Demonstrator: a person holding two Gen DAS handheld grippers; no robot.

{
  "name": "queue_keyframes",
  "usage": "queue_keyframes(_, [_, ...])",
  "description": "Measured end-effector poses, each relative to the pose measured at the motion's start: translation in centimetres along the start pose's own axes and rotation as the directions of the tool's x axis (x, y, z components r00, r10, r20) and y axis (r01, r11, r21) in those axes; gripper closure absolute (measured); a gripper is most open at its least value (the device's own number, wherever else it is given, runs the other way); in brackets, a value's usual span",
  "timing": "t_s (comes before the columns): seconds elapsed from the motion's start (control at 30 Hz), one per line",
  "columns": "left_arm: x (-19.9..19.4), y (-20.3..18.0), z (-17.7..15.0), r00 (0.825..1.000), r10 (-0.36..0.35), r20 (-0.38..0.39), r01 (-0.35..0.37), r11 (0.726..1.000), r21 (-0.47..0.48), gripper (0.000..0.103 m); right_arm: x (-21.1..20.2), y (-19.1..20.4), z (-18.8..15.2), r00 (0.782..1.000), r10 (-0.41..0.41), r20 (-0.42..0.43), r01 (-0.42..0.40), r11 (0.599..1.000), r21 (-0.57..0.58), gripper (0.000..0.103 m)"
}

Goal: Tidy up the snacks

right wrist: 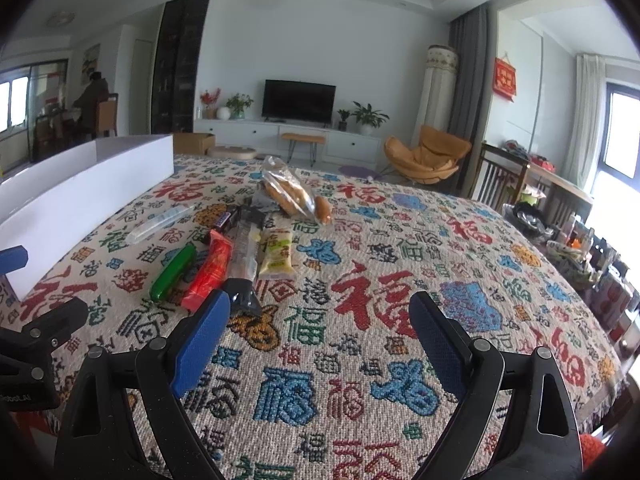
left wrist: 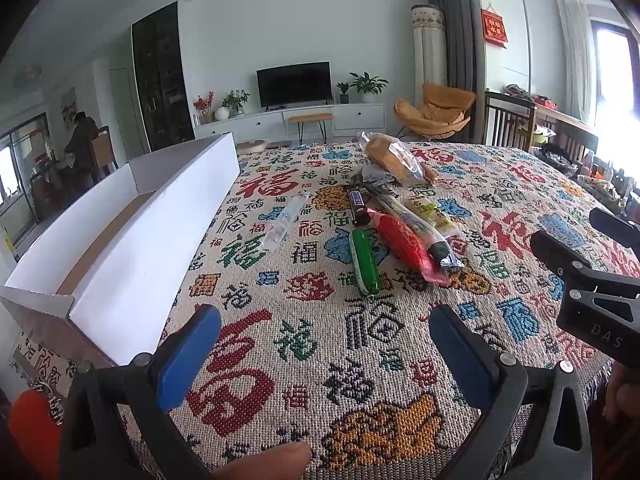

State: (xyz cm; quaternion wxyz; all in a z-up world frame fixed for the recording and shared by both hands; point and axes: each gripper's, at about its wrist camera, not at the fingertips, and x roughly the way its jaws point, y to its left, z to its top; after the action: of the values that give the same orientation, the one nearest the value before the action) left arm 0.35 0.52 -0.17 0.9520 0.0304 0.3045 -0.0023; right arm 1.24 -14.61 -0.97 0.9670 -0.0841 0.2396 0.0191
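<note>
Both claws were up over the near end of the patterned tablecloth (left wrist: 304, 344), and nothing was in either one. The left gripper (left wrist: 325, 354) had its blue pads (left wrist: 188, 356) spread wide apart, empty cloth showing between them. The right gripper (right wrist: 320, 344) matched it, pads (right wrist: 200, 350) far apart, hovering near the cloth with no snack in the gap.

The snacks sat in a loose cluster toward the middle of the table, beyond both claws. Nearest was a green stick (left wrist: 364, 262), and just right of it a red packet (left wrist: 402, 242) lay partly under a long dark-tipped wrapper (left wrist: 416, 226). A brown chocolate bar (left wrist: 357, 204) lay just behind the green stick, and a pale yellow-green packet (left wrist: 432, 214) sat to the right of the long wrapper. At the far end of the group was a bagged bread roll (left wrist: 394, 158) (clear plastic, crumpled at the top). A clear tube-like packet (left wrist: 284, 218) lay apart on the left, between the cluster and the box.

The white box (left wrist: 132, 264) ran along the left side of the table, open-topped, nothing visible in the part of its inside that showed.
</note>
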Motion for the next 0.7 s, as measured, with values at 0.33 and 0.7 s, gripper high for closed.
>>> queue_keyframes(0.33, [0.12,-0.08,-0.13,1.0,0.001,-0.008,-0.001,1.0,0.005,0.0,0.36,-0.05,-0.3,1.0,-0.001,-0.019,0.001,1.0,0.004,0.01])
queue_keyframes(0.7, [0.31,-0.3,-0.31,1.0,0.007,-0.008,-0.006,1.0,0.011,0.0,0.68,0.12,-0.52,0.999,0.006,-0.032,-0.006,1.0,0.002,0.01])
